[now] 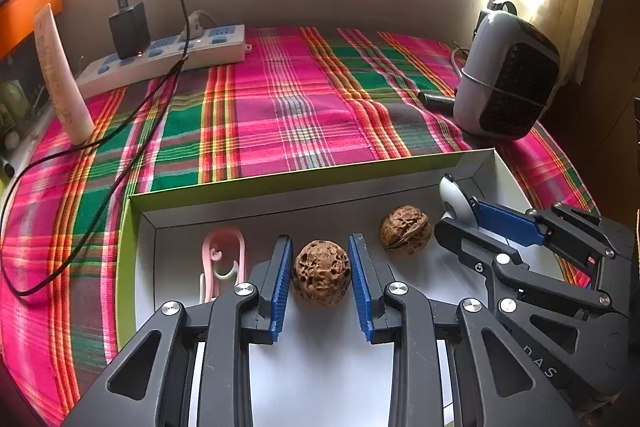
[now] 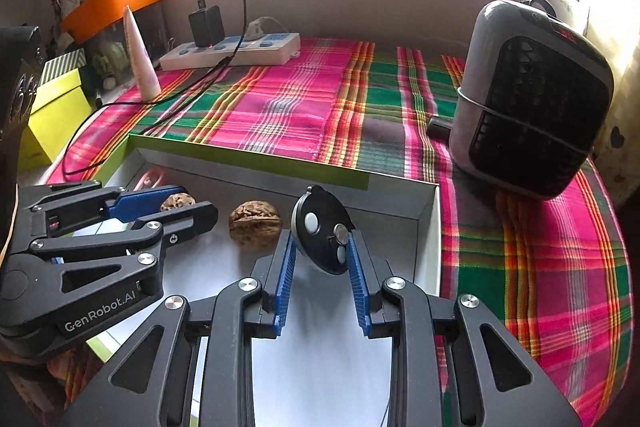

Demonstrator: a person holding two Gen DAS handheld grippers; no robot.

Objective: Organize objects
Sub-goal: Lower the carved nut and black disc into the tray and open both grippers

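My left gripper [image 1: 320,239] is shut on a round brown walnut [image 1: 322,273] inside a shallow white box with a green rim [image 1: 240,183]. A second walnut [image 1: 406,229] lies loose on the box floor just to its right. In the box's far right corner, my right gripper [image 2: 322,235] is shut on a black oval disc with white buttons [image 2: 324,227]. That disc's white side [image 1: 454,201] shows in the left wrist view, between the right gripper's [image 1: 458,217] fingers. In the right wrist view the left gripper [image 2: 192,201] and its walnut [image 2: 178,202] sit at the left, and the loose walnut [image 2: 255,223] lies between the two grippers.
A pink and white clip [image 1: 222,263] lies in the box's left part. On the plaid cloth stand a white power strip [image 1: 168,57] with a black charger and cable, a pale tube [image 1: 60,75] and a grey heater [image 1: 506,79]. A yellow box [image 2: 56,111] sits at the left.
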